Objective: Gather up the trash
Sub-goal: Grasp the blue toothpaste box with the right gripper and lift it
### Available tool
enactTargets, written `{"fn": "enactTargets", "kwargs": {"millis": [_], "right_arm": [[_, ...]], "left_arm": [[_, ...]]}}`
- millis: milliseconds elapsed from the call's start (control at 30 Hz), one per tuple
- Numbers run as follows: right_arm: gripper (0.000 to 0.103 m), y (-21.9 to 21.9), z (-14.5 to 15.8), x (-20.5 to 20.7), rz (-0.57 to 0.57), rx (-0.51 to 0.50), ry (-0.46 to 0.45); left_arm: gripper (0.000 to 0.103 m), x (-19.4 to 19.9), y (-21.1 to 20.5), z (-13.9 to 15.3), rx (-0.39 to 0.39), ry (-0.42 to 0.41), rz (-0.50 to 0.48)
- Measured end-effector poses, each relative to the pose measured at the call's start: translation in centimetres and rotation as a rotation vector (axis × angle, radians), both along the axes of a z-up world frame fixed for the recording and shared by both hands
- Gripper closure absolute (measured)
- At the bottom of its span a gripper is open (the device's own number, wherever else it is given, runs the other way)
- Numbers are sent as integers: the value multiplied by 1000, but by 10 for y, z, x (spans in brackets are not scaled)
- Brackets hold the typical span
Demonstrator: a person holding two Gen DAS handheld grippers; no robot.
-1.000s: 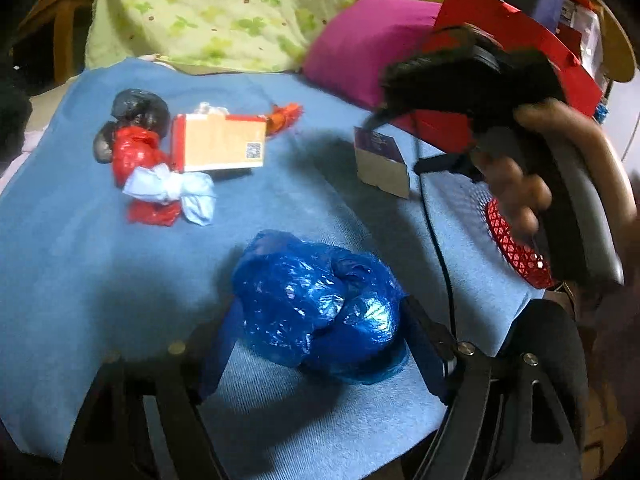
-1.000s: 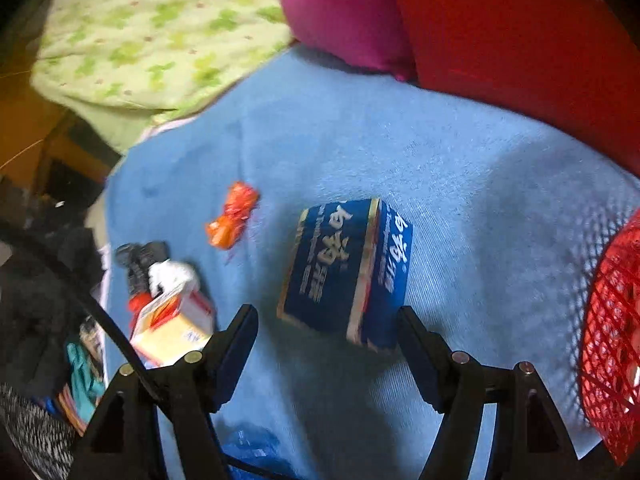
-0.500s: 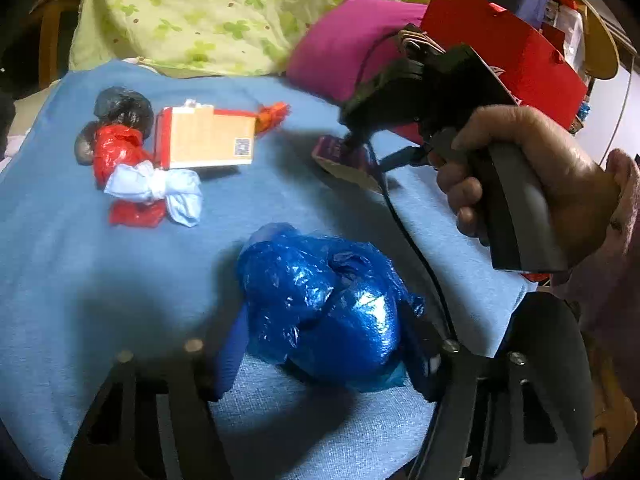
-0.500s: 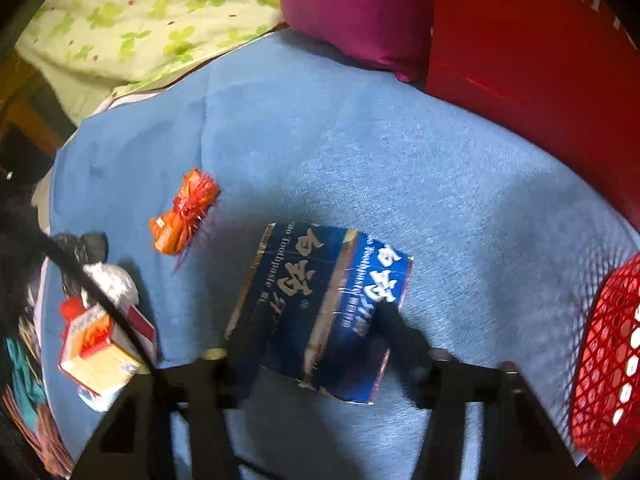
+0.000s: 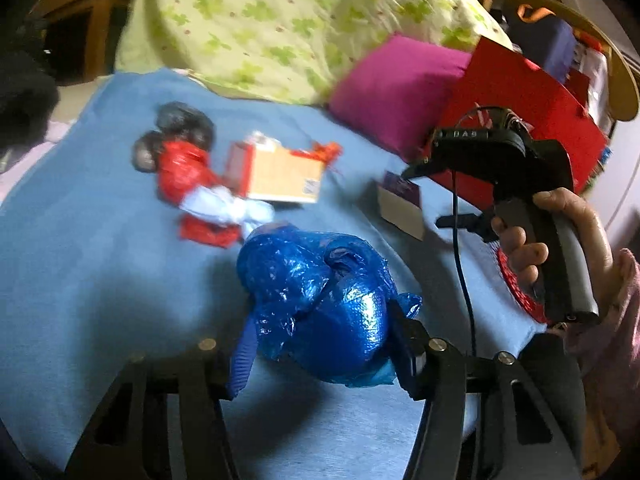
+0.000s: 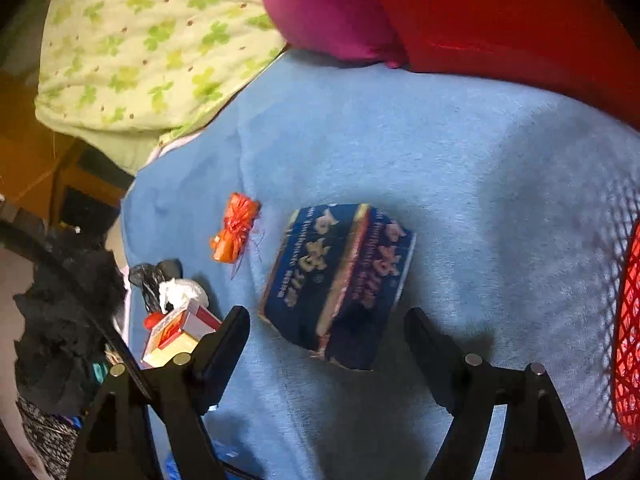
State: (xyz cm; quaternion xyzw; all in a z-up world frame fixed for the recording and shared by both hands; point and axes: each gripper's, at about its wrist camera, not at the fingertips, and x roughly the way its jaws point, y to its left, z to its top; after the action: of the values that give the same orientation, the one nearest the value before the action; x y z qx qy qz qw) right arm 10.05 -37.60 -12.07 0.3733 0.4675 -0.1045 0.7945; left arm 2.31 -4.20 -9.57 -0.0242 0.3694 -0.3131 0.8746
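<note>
A crumpled blue plastic bag (image 5: 320, 300) sits between the fingers of my left gripper (image 5: 320, 340). Its jaws are closing and both pads press into the bag, low over the blue blanket (image 5: 100, 280). My right gripper (image 6: 326, 320) is opening, its fingers standing wide on either side of a dark blue printed box (image 6: 340, 276) without touching it. The box lies on the blanket. In the left wrist view a hand (image 5: 560, 240) holds the right gripper over that box (image 5: 400, 208). A red mesh basket (image 6: 628, 340) is at the right edge.
More trash lies at the far left: a red and tan carton (image 5: 280, 176), a red bag (image 5: 180, 168), white tissue (image 5: 224, 204), a black bag (image 5: 180, 124) and an orange wrapper (image 6: 234, 228). A pink cushion (image 5: 400, 84), a green floral pillow (image 5: 280, 20) and a red bag (image 5: 532, 92) line the back.
My left gripper's fingers have closed onto the blue bag and carried it a little sideways. My right gripper squeezed the blue box, then spread wide again; the box now lies free.
</note>
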Motion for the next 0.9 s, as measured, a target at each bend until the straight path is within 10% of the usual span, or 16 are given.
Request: {"fn": "enactTargets", "kwargs": {"millis": [467, 900], "right_arm": [[16, 46, -17, 82, 3, -316, 289], [33, 32, -4, 19, 5, -254, 93]], "left_arm": [[43, 1, 5, 2, -5, -1, 1], [43, 1, 8, 2, 3, -12, -1]]}}
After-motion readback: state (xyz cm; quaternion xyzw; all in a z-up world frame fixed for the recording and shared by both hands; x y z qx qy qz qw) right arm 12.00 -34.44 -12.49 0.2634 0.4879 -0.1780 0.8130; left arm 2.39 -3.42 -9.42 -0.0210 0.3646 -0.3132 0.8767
